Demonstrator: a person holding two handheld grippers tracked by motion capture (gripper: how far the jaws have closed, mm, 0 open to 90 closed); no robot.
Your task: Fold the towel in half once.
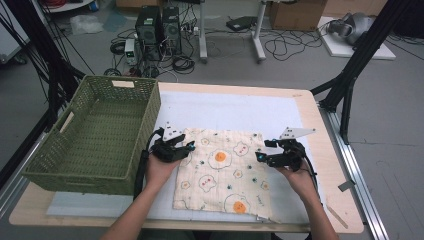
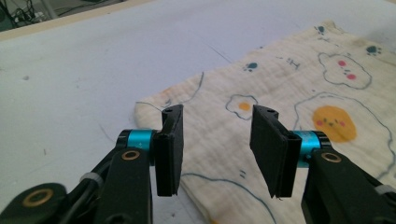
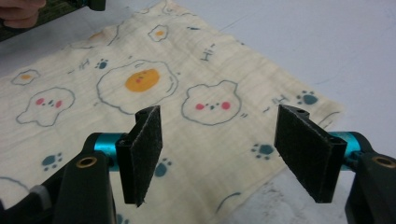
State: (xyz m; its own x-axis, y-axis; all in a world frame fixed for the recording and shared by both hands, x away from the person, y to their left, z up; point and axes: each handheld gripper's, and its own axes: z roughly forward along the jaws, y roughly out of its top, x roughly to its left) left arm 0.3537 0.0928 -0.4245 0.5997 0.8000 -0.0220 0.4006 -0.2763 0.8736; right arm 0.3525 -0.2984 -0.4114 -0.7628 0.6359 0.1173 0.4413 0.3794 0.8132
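- The cloth [image 1: 224,172] lies flat and spread on the table's white mat [image 1: 240,112], toward the near edge, just right of the green basket [image 1: 95,135] that stands at the table's left edge.
- Left gripper [image 1: 189,146] sits at the cloth's far left corner. In the left gripper view its jaws stand apart over that corner, pads clear of the fabric, nothing pinched.
- Right gripper [image 1: 258,156] is at the cloth's right edge near the far right corner. In the right gripper view the jaws gape wide above the printed fabric, and again nothing is clamped.
- So both claws are apart and lined up on the two far corners, but no grip is made yet.
- My read: this looks like the start of a fold. The cloth shows no crease or doubled layer, so nothing is done so far.
- Left to do, by my judgement: close on both corners, lift, carry them over to the near edge, and perhaps put the cloth in the basket, which is empty.
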